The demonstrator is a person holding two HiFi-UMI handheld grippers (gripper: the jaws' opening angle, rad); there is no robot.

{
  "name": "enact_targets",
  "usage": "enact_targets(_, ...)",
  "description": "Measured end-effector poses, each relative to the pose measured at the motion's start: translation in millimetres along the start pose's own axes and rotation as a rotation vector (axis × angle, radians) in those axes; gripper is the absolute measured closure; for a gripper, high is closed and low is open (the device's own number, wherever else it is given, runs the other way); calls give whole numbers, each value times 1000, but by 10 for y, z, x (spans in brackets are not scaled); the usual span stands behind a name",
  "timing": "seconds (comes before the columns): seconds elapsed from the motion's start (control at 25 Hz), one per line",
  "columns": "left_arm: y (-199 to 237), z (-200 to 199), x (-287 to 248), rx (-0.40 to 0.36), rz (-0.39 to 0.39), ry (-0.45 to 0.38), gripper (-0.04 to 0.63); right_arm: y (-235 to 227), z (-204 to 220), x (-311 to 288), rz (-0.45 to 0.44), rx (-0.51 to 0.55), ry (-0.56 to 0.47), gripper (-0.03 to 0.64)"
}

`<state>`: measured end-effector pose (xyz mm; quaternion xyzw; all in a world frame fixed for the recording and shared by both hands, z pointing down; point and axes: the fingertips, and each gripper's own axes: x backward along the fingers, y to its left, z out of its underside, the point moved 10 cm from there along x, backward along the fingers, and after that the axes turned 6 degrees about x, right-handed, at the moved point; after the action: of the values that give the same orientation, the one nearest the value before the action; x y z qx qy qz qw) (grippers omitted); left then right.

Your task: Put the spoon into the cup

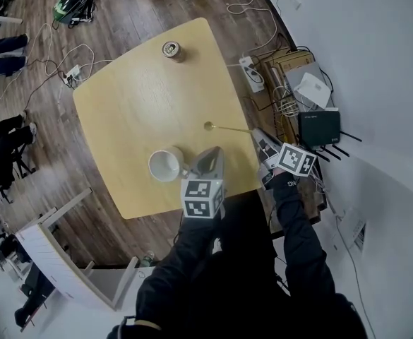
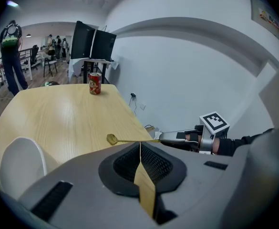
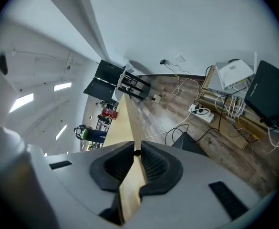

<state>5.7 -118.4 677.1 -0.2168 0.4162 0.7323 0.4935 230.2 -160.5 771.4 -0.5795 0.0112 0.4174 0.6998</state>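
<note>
A thin gold spoon [image 1: 227, 128] lies level near the table's right edge, its bowl pointing left. My right gripper [image 1: 255, 133] is shut on the handle's end; the left gripper view shows the spoon [image 2: 129, 140] running from the right gripper [image 2: 162, 138]. In the right gripper view a small dark handle tip sits between the right gripper's [image 3: 137, 151] pads. The white cup [image 1: 166, 165] stands upright at the table's near side. My left gripper [image 1: 213, 150] hovers just right of the cup, shut and empty. In its own view the cup [image 2: 20, 161] shows left of the left gripper [image 2: 140, 144].
A red drink can [image 1: 172, 49] stands at the far end of the wooden table [image 1: 135, 104]. On the floor to the right are power strips, cables and a black router [image 1: 319, 127]. People stand beyond the table's left side. A white frame [image 1: 58, 253] stands near left.
</note>
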Motion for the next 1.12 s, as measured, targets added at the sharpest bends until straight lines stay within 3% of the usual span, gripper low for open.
enact_targets(0.2,35,-30,142,4,0,-20,560,235,-36,117,-95,-21,-32,584)
enact_targets(0.72,317,-115,828,57,-65,-139,560,1152,-20,462,-192,78,-84,592)
enact_targets(0.92,559,-4,1105,109,-119,-172,560,1584,145,366,-281,148,-32,592)
enact_targets(1.12,806,162,1358,172,-181,-180,560,1909,368,166,-270,293,84,592)
